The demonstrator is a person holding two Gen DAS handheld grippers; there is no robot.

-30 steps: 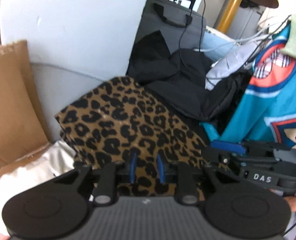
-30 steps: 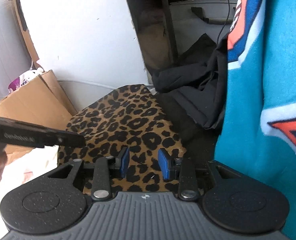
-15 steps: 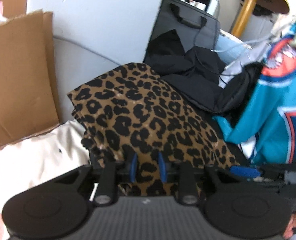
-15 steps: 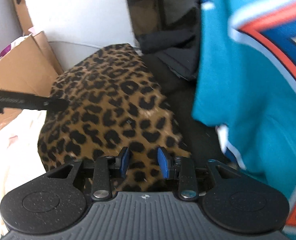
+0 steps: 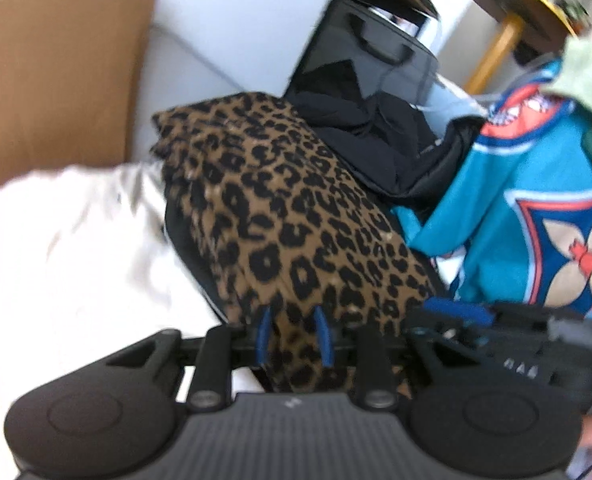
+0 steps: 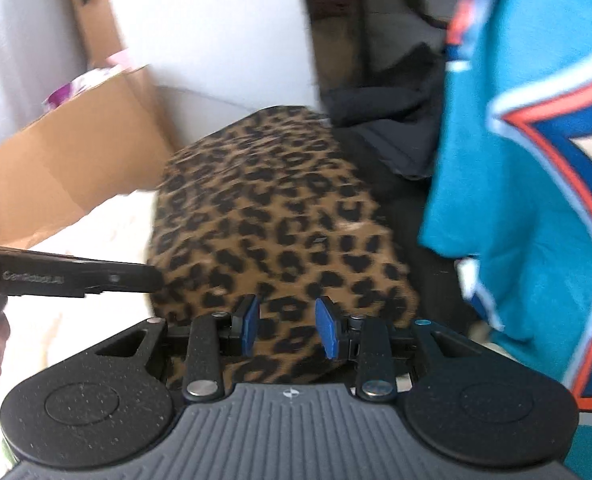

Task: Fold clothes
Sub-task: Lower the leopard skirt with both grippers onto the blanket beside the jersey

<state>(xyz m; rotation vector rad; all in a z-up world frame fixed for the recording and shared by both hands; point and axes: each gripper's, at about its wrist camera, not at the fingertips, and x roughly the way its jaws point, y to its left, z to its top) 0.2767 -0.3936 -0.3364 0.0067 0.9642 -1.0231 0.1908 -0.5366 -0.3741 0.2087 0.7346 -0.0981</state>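
**Step in hand (judged):** carry/lay-down of folded leopard-print garment (image 5: 296,216), near edge pinched by both grippers.

**Grip state**
- Left gripper (image 5: 292,338): blue pads narrow, closed onto near hem of leopard fabric; cloth bunched between pads and running back under the body.
- Right gripper (image 6: 288,328): pads wider apart, fabric lying between and under them; firm pinch vs. loose contact can't be told from this view. Seen from left wrist cam as a black body w/ blue pad, just beside at right (image 5: 455,312).

**Garment position**
- Draped as a thick folded bundle, far end over a dark pile of black clothes (image 5: 367,136), near end at the grippers.
- Cream/white fabric (image 5: 68,232) to its left; cardboard box (image 5: 56,80) behind that; teal jersey (image 6: 535,160) hanging close on the right.

**Doing it well (advice)**
- Keep both hands level and same spacing so hem stays straight, no sag in middle.
- Lower slowly; let far end settle first, then near edge.
- Keep clear of teal jersey on right, risk of snagging/dragging it along.
- Release only once bundle fully supported; confirm right-side hold before any lift.

**Changes vs. earlier frames**
- Left cam: view swung left and down over the last sec.; more cream fabric and cardboard in frame, garment now lower and closer to the cream surface.
- Right cam: teal jersey back toward right edge vs. 0.5 s ago; cardboard more visible.
- Pad gaps approx. unchanged on both sides.
- Motion blur in both views now: hands moving fast.
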